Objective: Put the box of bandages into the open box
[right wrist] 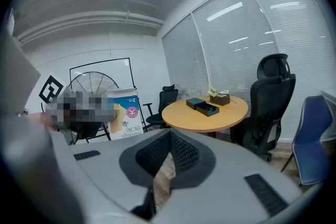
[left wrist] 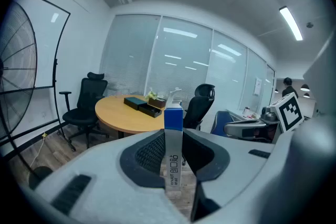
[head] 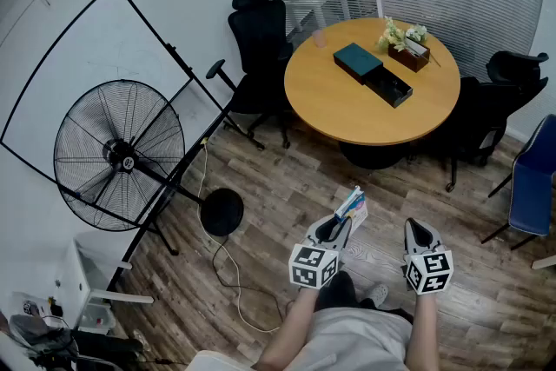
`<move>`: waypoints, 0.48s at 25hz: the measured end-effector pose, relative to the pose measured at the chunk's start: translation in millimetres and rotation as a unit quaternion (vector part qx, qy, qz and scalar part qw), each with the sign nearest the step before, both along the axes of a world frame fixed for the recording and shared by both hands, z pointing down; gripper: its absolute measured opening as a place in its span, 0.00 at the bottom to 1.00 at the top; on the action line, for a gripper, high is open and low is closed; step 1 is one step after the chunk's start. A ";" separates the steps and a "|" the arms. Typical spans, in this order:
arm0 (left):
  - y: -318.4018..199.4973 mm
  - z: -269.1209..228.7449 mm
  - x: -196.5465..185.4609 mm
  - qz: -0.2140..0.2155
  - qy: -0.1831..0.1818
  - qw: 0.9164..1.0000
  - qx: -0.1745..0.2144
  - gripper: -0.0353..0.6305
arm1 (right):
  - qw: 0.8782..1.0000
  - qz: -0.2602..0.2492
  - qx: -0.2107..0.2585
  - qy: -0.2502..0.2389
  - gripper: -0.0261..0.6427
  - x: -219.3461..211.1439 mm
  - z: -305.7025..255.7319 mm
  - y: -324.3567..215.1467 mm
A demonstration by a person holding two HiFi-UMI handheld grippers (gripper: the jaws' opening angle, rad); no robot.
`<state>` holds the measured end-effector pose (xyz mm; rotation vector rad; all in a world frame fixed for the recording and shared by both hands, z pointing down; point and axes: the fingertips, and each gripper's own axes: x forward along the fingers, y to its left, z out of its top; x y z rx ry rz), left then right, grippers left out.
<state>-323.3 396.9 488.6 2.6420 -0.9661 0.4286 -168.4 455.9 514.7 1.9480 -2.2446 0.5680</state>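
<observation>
**Bandage box gripped, not yet delivered**

The left hand-held gripper [head: 339, 228] clamps the bandage box [head: 352, 205] by its thin edge, low in the centre of the head view. The open box [head: 388, 89] sits on the round worktop [head: 347, 113] at upper right, well apart. The right hand-held gripper [head: 419, 232] is closed and empty. The carry and the placing remain.

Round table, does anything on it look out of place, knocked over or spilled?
Nothing stands out. On the round table the open box lies flat with its lid right beside it, the flower planter stands upright, and nothing is spilled.
</observation>
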 end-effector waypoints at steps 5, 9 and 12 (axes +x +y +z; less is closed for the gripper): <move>8.9 -2.4 12.8 0.006 0.005 1.000 0.002 0.18 | 1.000 -0.006 0.001 0.002 0.03 7.6 -2.0 8.7; 10.8 -5.3 10.4 0.002 0.003 1.000 0.009 0.18 | 1.000 -0.004 -0.003 -0.012 0.03 9.2 3.2 11.3; 6.3 -2.8 1.3 -0.005 0.007 1.000 0.008 0.18 | 1.000 -0.010 -0.017 -0.017 0.03 3.2 13.4 10.6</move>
